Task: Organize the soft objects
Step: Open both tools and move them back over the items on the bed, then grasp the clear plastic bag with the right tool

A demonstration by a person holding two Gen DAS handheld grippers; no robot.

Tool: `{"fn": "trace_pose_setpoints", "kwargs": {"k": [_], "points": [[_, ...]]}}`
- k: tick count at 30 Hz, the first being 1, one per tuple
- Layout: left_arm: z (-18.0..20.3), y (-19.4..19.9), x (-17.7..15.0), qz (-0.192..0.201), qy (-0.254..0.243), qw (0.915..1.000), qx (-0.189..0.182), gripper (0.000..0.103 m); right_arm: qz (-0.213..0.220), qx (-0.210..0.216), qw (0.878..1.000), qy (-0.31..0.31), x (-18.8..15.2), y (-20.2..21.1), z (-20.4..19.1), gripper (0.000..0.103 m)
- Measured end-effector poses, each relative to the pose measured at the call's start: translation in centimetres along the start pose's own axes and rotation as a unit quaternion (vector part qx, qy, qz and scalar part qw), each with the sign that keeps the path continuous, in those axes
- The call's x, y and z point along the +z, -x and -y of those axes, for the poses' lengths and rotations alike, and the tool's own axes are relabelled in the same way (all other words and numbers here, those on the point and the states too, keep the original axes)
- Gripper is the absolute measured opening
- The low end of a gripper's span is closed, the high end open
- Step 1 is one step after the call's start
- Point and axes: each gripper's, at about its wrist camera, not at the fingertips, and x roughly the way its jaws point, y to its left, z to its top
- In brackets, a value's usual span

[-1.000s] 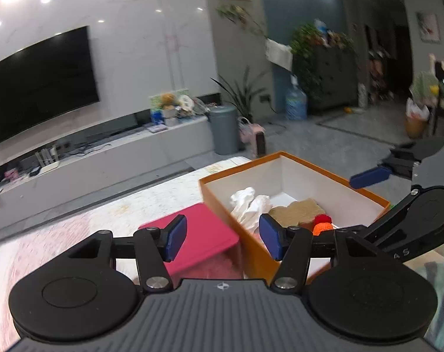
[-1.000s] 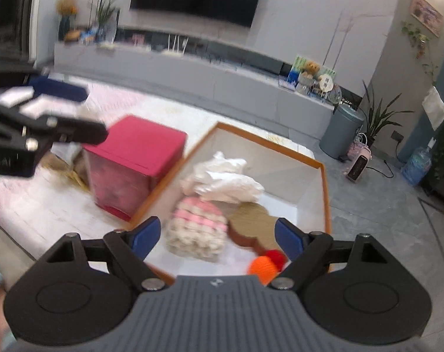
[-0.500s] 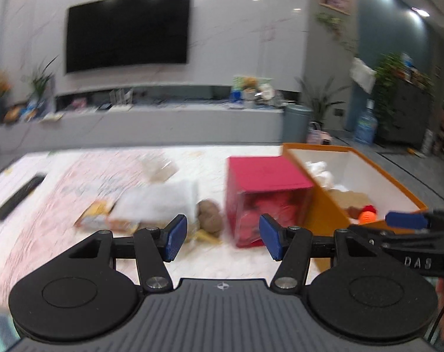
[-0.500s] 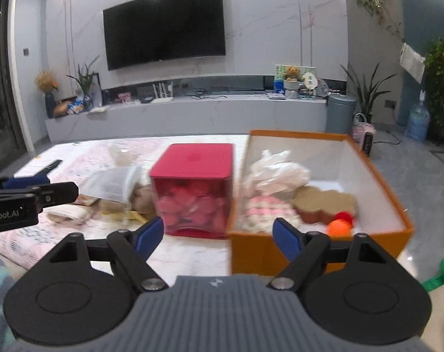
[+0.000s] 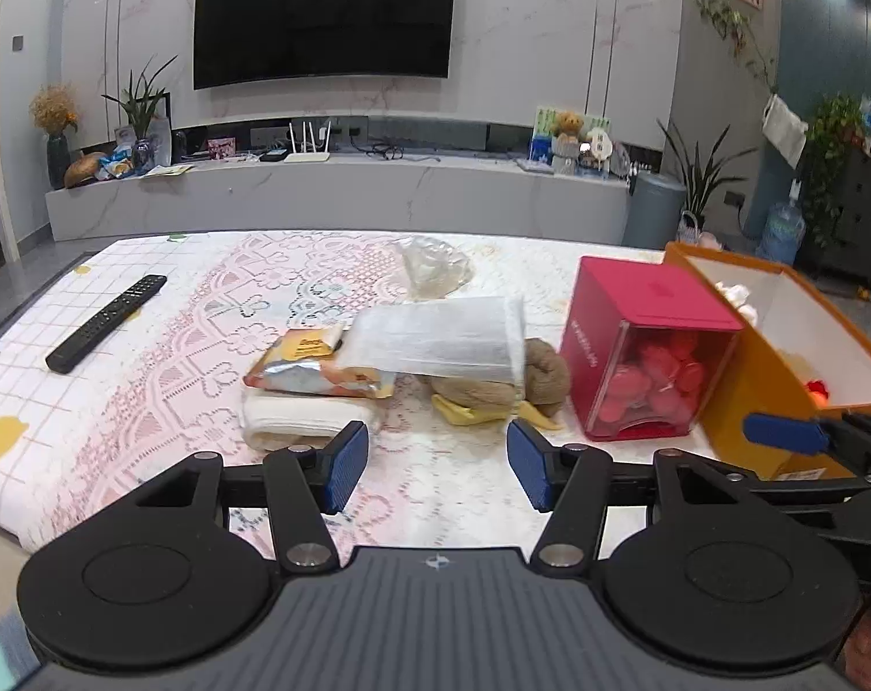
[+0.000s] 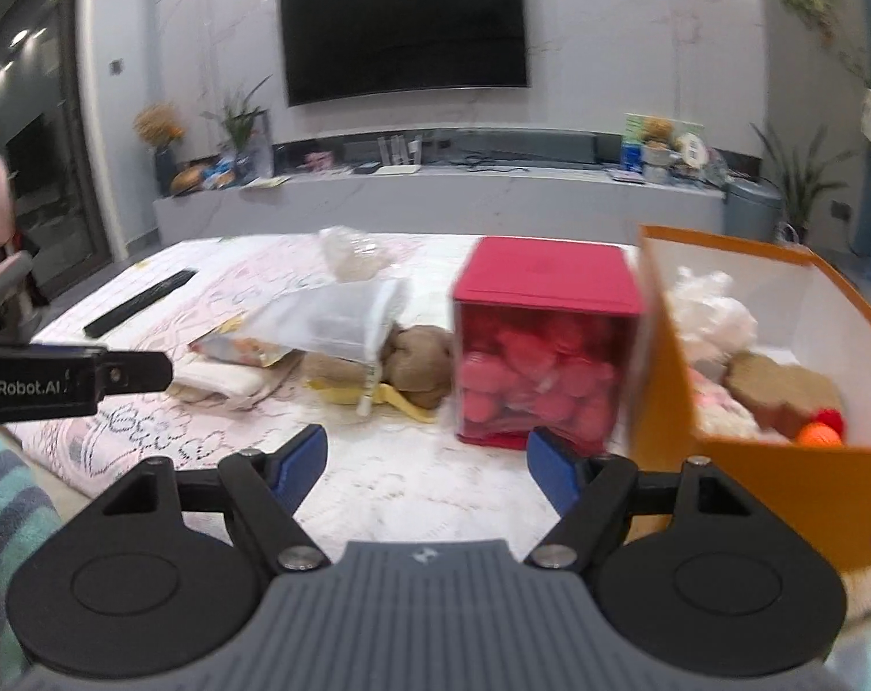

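Note:
A heap of soft things lies mid-table: a white mesh pouch (image 5: 435, 340) over a brown plush toy (image 5: 542, 377), a snack packet (image 5: 309, 365) and a folded white cloth (image 5: 303, 420). An orange box (image 6: 781, 455) at the right holds a white plush (image 6: 718, 311), a brown plush (image 6: 781, 386) and an orange ball (image 6: 818, 433). My left gripper (image 5: 438, 469) is open and empty, above the near table edge before the heap. My right gripper (image 6: 427, 463) is open and empty, before the red box (image 6: 542, 340).
The red-lidded clear box (image 5: 646, 345) of pink pieces stands between the heap and the orange box (image 5: 781, 357). A black remote (image 5: 107, 322) lies at the left. A crumpled clear bag (image 5: 432, 265) sits behind the heap. A lace cloth (image 5: 147, 380) covers the table.
Both grippers have swung left and drawn back from the orange box toward the heap at mid-table. Both stay open and empty.

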Motion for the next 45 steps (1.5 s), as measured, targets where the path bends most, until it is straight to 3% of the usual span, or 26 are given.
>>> {"fn": "trace_pose_setpoints", "kwargs": {"k": [7,14,19,24,28,35,38,40,42,45], "points": [[-1.7,-2.4,1.0,-0.028,0.004,0.9996,0.003,0.065,0.001,0.031,0.996,0.078,1.5,-3.5,-3.2,0.075],[-3.6,-5.9,2.6,-0.052,0.007,0.9986,0.005,0.065,-0.003,0.044,0.985,0.165,3.8,-8.0,-5.2,0.076],[-5.0,-8.2,3.4,-0.069,-0.003,0.9976,0.006,0.065,-0.011,0.056,0.976,0.211,5.6,-11.6,-6.5,0.085],[-6.1,-10.6,4.0,-0.09,-0.058,0.9943,0.0,0.065,-0.025,0.07,0.96,0.269,6.9,-15.3,-7.7,0.095],[-6.4,-12.1,4.1,-0.096,-0.1,0.9903,-0.013,0.065,-0.046,0.076,0.953,0.29,7.7,-18.0,-8.4,0.095],[-6.5,-13.2,4.1,-0.081,-0.113,0.99,-0.019,0.062,-0.091,0.105,0.956,0.257,8.5,-21.6,-8.2,0.094],[-6.7,-13.3,4.3,-0.072,-0.115,0.9907,-0.014,0.062,-0.097,0.117,0.954,0.257,8.4,-22.1,-8.1,0.091],[-7.2,-13.3,4.3,-0.07,-0.1,0.9924,-0.014,0.062,-0.105,0.129,0.953,0.252,8.5,-22.2,-8.1,0.075],[-7.6,-13.2,4.3,-0.069,-0.086,0.9938,-0.016,0.062,-0.109,0.133,0.954,0.246,8.7,-22.2,-8.1,0.07],[-7.8,-13.1,4.4,-0.067,-0.082,0.9942,-0.019,0.062,-0.113,0.138,0.957,0.229,8.9,-22.3,-7.9,0.053]]}}
